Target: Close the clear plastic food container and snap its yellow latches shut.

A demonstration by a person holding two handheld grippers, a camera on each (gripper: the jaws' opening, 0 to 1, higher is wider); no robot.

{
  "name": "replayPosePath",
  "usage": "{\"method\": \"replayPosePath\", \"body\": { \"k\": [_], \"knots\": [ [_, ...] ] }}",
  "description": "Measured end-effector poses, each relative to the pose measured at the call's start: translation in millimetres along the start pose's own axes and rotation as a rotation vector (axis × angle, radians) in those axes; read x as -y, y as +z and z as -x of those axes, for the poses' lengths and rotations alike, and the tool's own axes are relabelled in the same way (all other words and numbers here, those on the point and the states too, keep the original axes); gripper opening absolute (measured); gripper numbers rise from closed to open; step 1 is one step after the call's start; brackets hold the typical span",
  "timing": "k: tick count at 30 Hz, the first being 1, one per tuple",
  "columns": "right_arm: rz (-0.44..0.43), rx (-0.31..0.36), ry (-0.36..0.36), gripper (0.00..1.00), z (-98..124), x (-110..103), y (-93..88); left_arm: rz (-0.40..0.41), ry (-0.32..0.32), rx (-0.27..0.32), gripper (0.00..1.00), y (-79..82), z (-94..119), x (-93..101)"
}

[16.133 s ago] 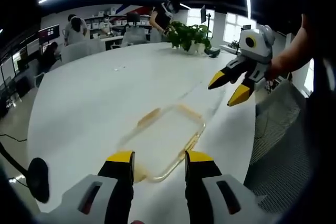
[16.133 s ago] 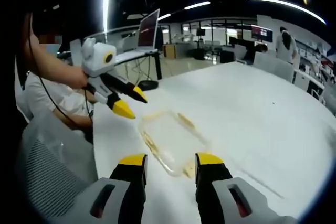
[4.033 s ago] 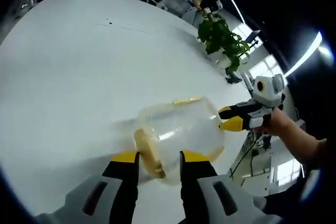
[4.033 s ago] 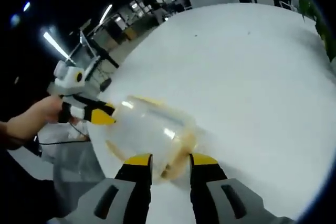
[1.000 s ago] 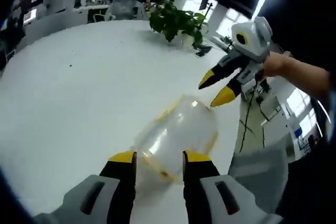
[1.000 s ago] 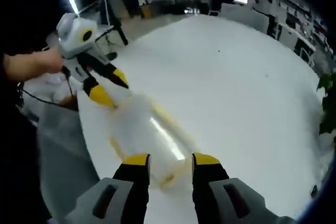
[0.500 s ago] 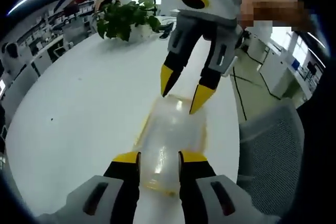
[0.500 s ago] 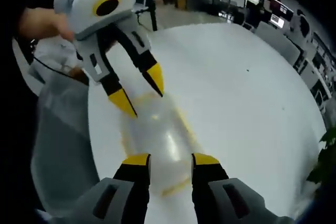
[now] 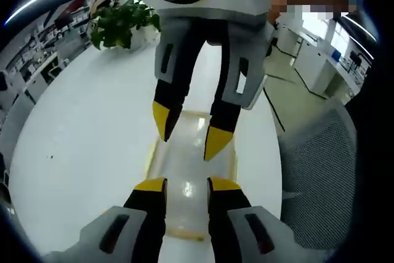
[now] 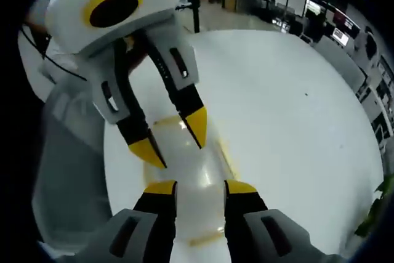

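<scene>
The left tongs (image 9: 186,184) have two yellow tips a little way apart, and the clear box (image 9: 184,180) shows between them. I cannot tell if the tips touch the box or just hang over it. The right tongs (image 9: 189,132) come in from the top of the left gripper view, pointing down at the far end of the same box. Their yellow tips are spread apart, and nothing is held between them.

In the right gripper view, the right tongs (image 10: 199,186) rise from the bottom with their tips apart over the near end of the box (image 10: 188,170). The left tongs (image 10: 171,133) reach in from the top of that view, big and close, with their tips spread over the other end. So the two pairs of tongs face each other, one at each end of the box.

The box lies flat on the white tabletop (image 9: 80,127), near its edge. It has a yellow strip (image 9: 151,152) along its side and another yellow strip (image 10: 206,238) at its near end in the right gripper view. I cannot tell if the yellow latches are snapped down.

A green plant (image 9: 120,20) stands far off on the tabletop. A grey mesh chair (image 9: 320,164) is just beside the tabletop's edge.
</scene>
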State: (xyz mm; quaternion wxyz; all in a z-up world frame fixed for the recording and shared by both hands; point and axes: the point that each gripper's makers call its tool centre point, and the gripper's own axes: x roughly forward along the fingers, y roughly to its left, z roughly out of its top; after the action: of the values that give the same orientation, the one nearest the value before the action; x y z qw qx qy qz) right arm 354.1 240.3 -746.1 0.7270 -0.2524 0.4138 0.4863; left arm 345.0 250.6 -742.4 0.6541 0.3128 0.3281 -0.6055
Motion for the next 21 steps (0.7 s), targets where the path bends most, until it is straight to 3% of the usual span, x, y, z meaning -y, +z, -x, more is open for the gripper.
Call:
{"method": "replayPosePath", "body": {
  "k": [13, 15, 19, 21],
  "knots": [
    [0.027, -0.024, 0.005, 0.3, -8.5, 4.2, -3.4, -0.011, -0.039, -0.015, 0.23, 0.1, -11.5, 11.4],
    [0.021, -0.026, 0.01, 0.29, -9.4, 4.2, -3.5, -0.045, -0.044, -0.015, 0.23, -0.3, -13.3, 12.9],
    [0.028, -0.033, 0.007, 0.29, -11.5, 5.6, -2.0, -0.03, -0.077, -0.049, 0.28, -7.8, -15.9, 18.1],
    [0.038, -0.044, -0.002, 0.29, -12.8, 10.2, -2.9, -0.056, -0.069, -0.03, 0.29, -5.2, -17.0, 17.6]
  ]
}}
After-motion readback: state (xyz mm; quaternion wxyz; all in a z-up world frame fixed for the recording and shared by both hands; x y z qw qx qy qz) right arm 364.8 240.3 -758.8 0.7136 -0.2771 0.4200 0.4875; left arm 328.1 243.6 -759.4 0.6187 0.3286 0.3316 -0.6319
